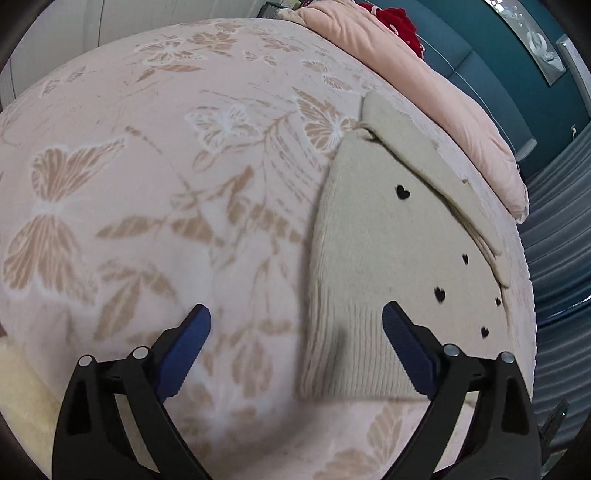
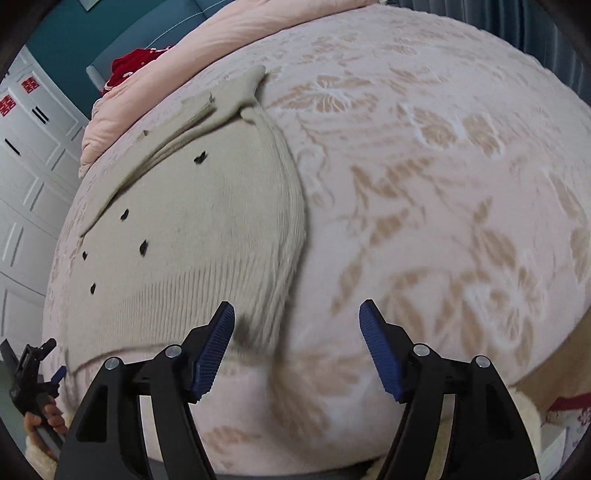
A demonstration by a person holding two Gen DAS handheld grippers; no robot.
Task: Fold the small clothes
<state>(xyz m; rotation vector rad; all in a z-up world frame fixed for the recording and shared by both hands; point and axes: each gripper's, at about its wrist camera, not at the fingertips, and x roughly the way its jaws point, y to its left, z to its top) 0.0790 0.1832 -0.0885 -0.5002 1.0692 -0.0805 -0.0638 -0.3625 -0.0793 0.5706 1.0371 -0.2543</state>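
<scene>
One sweater [image 1: 373,236] lies flat on the blanket [image 1: 147,184] that covers the bed, a cream knit with small black hearts on it. In the left wrist view it fills the part from about 1 o'clock down to 5 o'clock; in the right wrist view it sits from 10 o'clock down to 7 o'clock. It looks partly folded: a sleeve or side panel is laid over the body along the far edge, and the long side edge is doubled into a thick roll.

Both tools are released and hold nothing. The left gripper [image 1: 296,314] has its jaws spread wide above the ribbed hem, one finger over the knit and the other over bare blanket. The right gripper [image 2: 297,312] is also spread, its near finger over the hem corner and the rest over blanket. Neither pad presses on cloth.

By the look of it, the sweater is light, soft and limp. It should sag and stretch if lifted by one point, and the loose rib may slip out of a shallow pinch. The best hold is probably the ribbed hem, one corner for each gripper, pinching all layers, so the fold carries over evenly.

Counted: one sweater, five hearts in the left view, two grippers, one blanket, one pink quilt [image 1: 424,74] at 1 o'clock, one red item [image 1: 399,22] behind it, too blurred to name.
</scene>
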